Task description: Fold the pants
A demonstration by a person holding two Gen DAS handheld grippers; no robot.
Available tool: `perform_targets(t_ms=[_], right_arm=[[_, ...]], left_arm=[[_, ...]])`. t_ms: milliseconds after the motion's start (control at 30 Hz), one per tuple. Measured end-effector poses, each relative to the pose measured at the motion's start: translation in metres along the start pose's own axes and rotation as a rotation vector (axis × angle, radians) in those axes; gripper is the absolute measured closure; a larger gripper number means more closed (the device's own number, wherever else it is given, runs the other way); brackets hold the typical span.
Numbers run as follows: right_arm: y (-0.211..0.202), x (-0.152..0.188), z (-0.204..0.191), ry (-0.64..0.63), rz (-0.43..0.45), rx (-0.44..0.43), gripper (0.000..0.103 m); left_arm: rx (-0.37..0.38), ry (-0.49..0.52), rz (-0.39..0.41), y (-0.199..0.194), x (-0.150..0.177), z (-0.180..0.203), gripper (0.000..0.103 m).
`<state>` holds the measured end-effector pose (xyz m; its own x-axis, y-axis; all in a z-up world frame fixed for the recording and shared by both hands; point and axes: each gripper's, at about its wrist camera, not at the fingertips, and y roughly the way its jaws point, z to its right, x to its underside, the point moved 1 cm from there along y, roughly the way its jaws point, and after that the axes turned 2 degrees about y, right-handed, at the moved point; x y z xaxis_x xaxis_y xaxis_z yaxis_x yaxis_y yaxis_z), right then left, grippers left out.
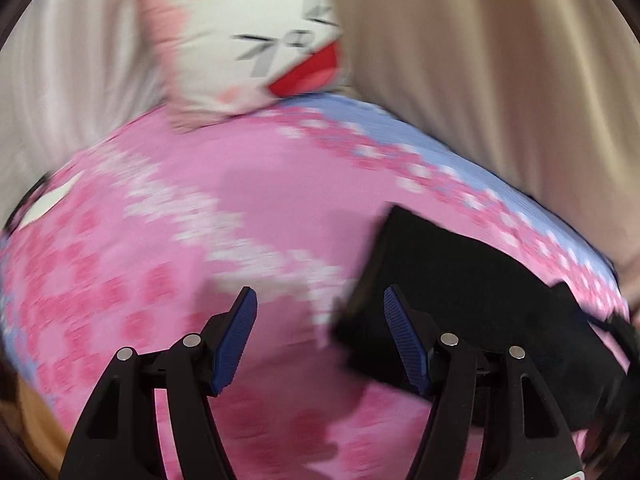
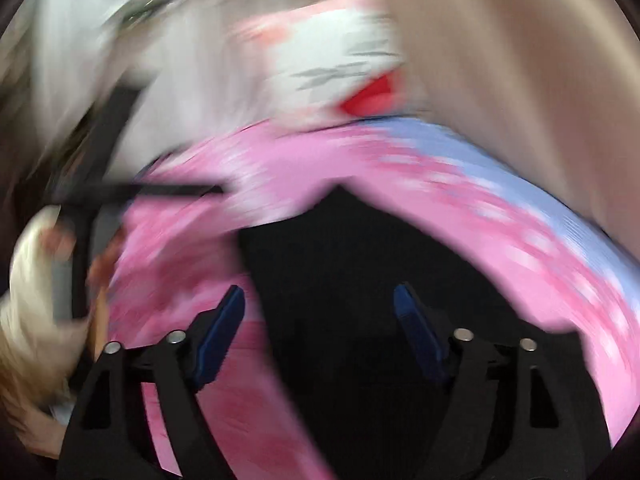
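The black pants (image 1: 472, 280) lie folded into a flat block on the pink flowered bedspread (image 1: 240, 208), at the right in the left wrist view. My left gripper (image 1: 320, 340) is open and empty, just left of the pants' near corner. In the right wrist view the pants (image 2: 352, 264) fill the middle, and my right gripper (image 2: 320, 336) is open and empty right above them. Both views are blurred by motion.
A white and pink cat-face cushion (image 1: 256, 40) sits at the far end of the bed; it also shows in the right wrist view (image 2: 332, 60). Beige curtains (image 1: 500, 80) hang behind. The other gripper's black frame (image 2: 92, 184) and a hand show at the left.
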<state>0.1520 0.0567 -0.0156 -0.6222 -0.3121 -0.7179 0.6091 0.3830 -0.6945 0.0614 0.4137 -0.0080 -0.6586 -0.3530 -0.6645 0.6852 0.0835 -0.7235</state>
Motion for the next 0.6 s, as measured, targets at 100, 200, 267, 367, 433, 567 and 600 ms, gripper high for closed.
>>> perform_targets(t_ms=[100, 200, 267, 367, 433, 567, 600], right_arm=[[-0.018, 0.002, 0.093, 0.158, -0.010, 0.226, 0.037], [-0.009, 0.009, 0.142, 0.246, -0.069, 0.212, 0.038], [0.010, 0.011, 0.149, 0.244, -0.105, 0.189, 0.038], [0.046, 0.013, 0.141, 0.188, -0.173, 0.129, 0.060], [0.064, 0.016, 0.137, 0.095, -0.195, 0.216, 0.083], [0.076, 0.005, 0.154, 0.163, -0.156, 0.211, 0.082], [0.065, 0.004, 0.156, 0.187, -0.116, 0.218, 0.082]], left_arm=[[-0.026, 0.095, -0.016, 0.027, -0.008, 0.041, 0.027], [-0.100, 0.150, -0.069, 0.072, -0.021, 0.065, 0.027], [-0.158, 0.166, -0.109, 0.097, -0.025, 0.068, 0.027], [-0.189, 0.127, -0.118, 0.115, -0.030, 0.061, 0.019], [-0.207, 0.117, -0.118, 0.116, -0.033, 0.057, 0.016], [-0.327, 0.156, -0.082, 0.126, -0.034, 0.052, 0.013], [-0.319, 0.143, -0.076, 0.125, -0.034, 0.051, 0.013]])
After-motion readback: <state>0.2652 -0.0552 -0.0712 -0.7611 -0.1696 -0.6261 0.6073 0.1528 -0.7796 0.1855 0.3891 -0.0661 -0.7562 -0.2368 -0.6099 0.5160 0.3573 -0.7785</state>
